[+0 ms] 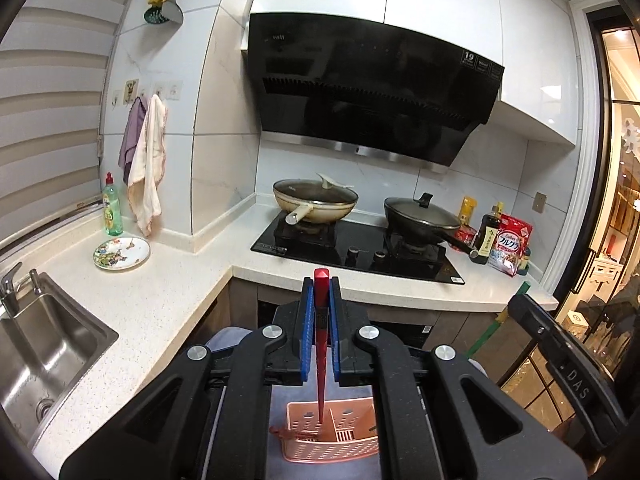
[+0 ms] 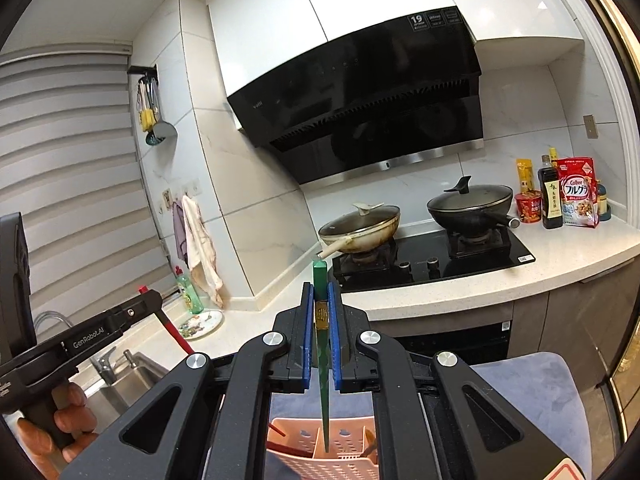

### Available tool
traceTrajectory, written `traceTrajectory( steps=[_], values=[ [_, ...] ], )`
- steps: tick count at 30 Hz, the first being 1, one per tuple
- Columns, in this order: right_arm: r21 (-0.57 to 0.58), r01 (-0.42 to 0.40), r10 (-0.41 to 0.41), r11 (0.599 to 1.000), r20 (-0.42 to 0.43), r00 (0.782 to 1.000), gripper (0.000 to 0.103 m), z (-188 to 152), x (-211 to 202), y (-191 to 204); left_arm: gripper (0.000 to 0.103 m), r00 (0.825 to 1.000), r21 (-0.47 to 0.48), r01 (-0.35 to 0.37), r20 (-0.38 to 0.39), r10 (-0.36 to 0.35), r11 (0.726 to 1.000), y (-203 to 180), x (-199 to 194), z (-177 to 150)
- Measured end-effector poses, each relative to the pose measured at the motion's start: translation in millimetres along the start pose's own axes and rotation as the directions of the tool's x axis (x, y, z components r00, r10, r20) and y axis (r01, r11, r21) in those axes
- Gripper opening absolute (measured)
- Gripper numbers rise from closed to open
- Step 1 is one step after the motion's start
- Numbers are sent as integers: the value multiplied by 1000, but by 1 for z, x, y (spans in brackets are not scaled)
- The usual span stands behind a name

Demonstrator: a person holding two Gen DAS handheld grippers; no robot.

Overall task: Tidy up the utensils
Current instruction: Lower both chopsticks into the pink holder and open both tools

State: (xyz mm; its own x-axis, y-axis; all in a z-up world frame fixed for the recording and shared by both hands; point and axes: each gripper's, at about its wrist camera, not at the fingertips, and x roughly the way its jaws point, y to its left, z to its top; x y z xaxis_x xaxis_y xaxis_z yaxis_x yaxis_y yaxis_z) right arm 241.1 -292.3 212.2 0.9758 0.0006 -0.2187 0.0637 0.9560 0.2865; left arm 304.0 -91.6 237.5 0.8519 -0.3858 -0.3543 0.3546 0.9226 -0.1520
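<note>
My left gripper (image 1: 321,286) is shut on a red chopstick (image 1: 321,344) that stands upright, its thin tip down in a pink perforated utensil basket (image 1: 332,436). My right gripper (image 2: 321,290) is shut on a green chopstick (image 2: 323,360), also upright, its tip down in the same pink basket (image 2: 320,448). The red chopstick (image 2: 174,332) and the left gripper's body (image 2: 80,336) show at the left of the right wrist view. The right gripper's body (image 1: 560,356) shows at the right of the left wrist view.
The basket rests on a grey-blue cushioned seat (image 2: 532,392). Beyond are a white L-shaped counter (image 1: 160,300), a steel sink (image 1: 44,352), a painted plate (image 1: 121,253), a green soap bottle (image 1: 112,212), a hob (image 1: 356,250) with two lidded pans, and food packets (image 1: 508,244).
</note>
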Motion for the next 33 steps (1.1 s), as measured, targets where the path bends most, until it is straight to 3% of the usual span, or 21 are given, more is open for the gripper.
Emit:
traceTrajectory(
  steps=[10,18,21,33],
  values=[
    [11,28,-26,1000,-144,989,7,-58,47,-15,7,993,-9,-13,-121,11,1000,10,47,-47],
    [12,62,-58,998,-207,977,8,-81,56,-22,8,987,-7,-20,-158,18,1000,9,55,-63],
    [13,66,-62,998,-199,978,13,-81,49,-22,10,987,-9,-24,-158,22,1000,10,52,-63],
    [-22,20,-24,1000,-174,984,13,-69,-9,-5,16,990,2,-24,-139,24,1000,9,4,-64]
  ],
)
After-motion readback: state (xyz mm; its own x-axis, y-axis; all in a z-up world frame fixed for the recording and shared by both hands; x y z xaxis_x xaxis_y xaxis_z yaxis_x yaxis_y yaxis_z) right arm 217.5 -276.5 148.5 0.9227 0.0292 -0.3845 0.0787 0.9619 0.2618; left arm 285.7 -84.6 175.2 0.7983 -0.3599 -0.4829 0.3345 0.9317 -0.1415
